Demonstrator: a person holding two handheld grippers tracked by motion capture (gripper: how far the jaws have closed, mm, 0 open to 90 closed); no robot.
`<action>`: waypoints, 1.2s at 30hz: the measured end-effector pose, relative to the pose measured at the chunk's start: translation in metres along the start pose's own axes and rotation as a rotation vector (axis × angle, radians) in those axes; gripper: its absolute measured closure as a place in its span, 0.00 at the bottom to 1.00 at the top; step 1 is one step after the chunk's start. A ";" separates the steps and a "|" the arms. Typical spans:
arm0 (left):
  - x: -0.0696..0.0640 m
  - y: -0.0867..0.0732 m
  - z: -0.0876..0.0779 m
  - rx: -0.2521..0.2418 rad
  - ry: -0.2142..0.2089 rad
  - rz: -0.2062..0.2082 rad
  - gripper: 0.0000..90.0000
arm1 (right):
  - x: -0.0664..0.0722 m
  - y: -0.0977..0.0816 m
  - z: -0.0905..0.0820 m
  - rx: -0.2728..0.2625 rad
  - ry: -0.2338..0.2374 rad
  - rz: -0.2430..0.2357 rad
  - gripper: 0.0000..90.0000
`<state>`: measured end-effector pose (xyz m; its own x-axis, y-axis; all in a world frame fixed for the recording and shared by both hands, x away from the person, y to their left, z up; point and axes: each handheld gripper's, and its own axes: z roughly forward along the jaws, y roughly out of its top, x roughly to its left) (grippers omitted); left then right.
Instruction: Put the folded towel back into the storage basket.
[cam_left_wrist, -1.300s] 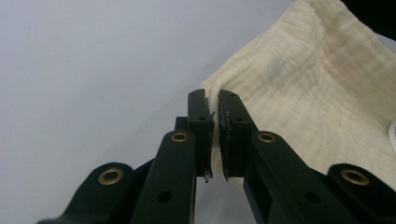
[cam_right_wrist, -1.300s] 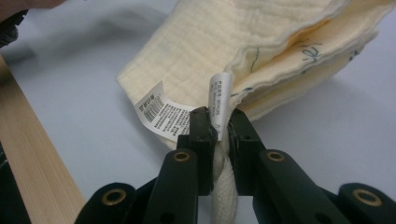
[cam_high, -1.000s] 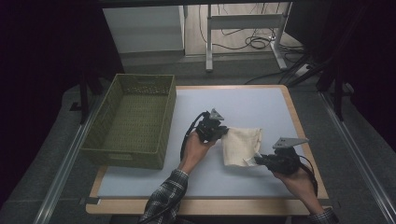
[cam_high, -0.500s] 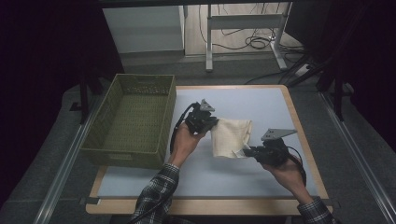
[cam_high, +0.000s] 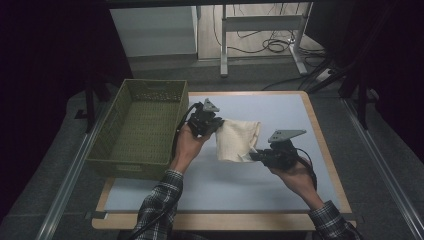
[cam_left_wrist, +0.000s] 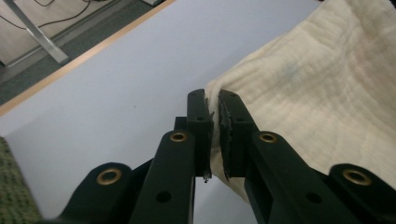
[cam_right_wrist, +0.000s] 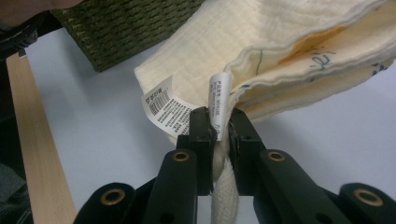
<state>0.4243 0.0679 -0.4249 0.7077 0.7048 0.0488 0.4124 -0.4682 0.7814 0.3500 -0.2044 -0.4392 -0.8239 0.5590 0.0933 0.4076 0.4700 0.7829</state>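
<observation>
A folded cream cloth (cam_high: 237, 139) hangs lifted between my two grippers above the pale table (cam_high: 280, 107). My left gripper (cam_high: 217, 124) is shut on the cloth's upper left corner; in the left gripper view the jaws pinch the cloth's edge (cam_left_wrist: 215, 100) with the cloth (cam_left_wrist: 317, 98) spreading to the right. My right gripper (cam_high: 254, 156) is shut on the lower right corner. In the right gripper view the jaws clamp the cloth's hem (cam_right_wrist: 219, 122) beside two white care labels (cam_right_wrist: 166, 106), and the folded layers (cam_right_wrist: 299, 56) rise beyond.
An olive-green woven basket (cam_high: 142, 127) stands at the table's left side, just left of my left hand. The table has a wooden rim (cam_high: 320, 135). Cables and metal frame legs (cam_high: 260, 25) lie on the floor beyond the far edge.
Both grippers have moved left and upward with the cloth, carrying it toward the basket. The cloth has come off the table and hangs between them.
</observation>
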 end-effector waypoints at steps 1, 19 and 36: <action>0.002 0.000 -0.002 0.002 0.004 0.002 0.93 | 0.000 0.002 0.001 -0.003 0.001 -0.002 0.91; 0.042 0.004 -0.037 -0.015 0.096 -0.011 0.93 | 0.011 0.049 0.030 -0.037 0.012 -0.037 0.91; 0.074 0.006 -0.072 -0.015 0.189 -0.025 0.93 | 0.025 0.093 0.053 -0.078 0.037 -0.060 0.91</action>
<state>0.4376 0.1556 -0.3714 0.5762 0.8045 0.1440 0.4189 -0.4420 0.7932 0.3881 -0.1102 -0.3965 -0.8606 0.5050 0.0662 0.3261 0.4465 0.8332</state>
